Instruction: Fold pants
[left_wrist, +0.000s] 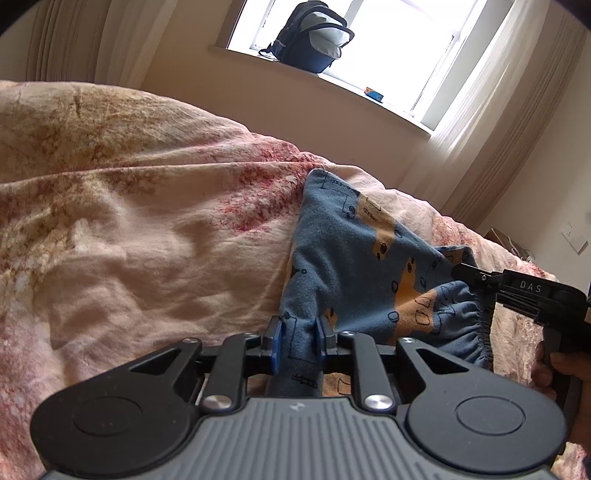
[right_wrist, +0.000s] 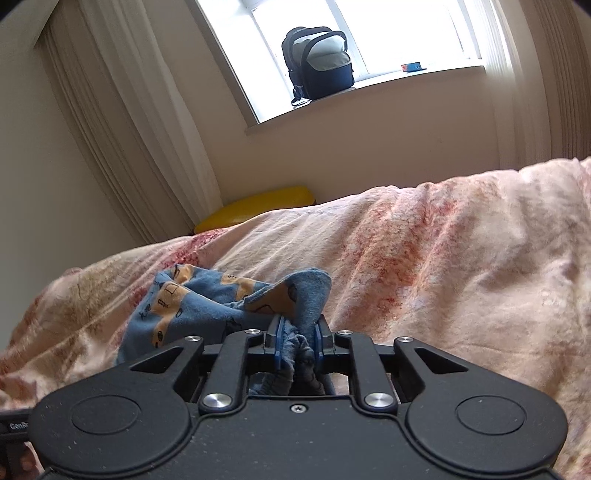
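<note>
The blue patterned pants (left_wrist: 351, 254) lie bunched on the bed's floral quilt (left_wrist: 129, 229), with no neat fold visible, so most folding seems left. The left tool (left_wrist: 300, 338) grasps a leg edge; the right tool (right_wrist: 300, 341) grasps the elastic waistband, though how firmly is hard to judge. Both tools sit low and point downward at the bed.

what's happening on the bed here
A person is folding a pair of blue patterned pants on a floral bedspread, with a gripper in each hand. The left gripper has a strip of the blue fabric between its pads; the right gripper has the bunched elastic waistband between its own. The pants lie crumpled on the bed, not yet neatly folded.
</note>
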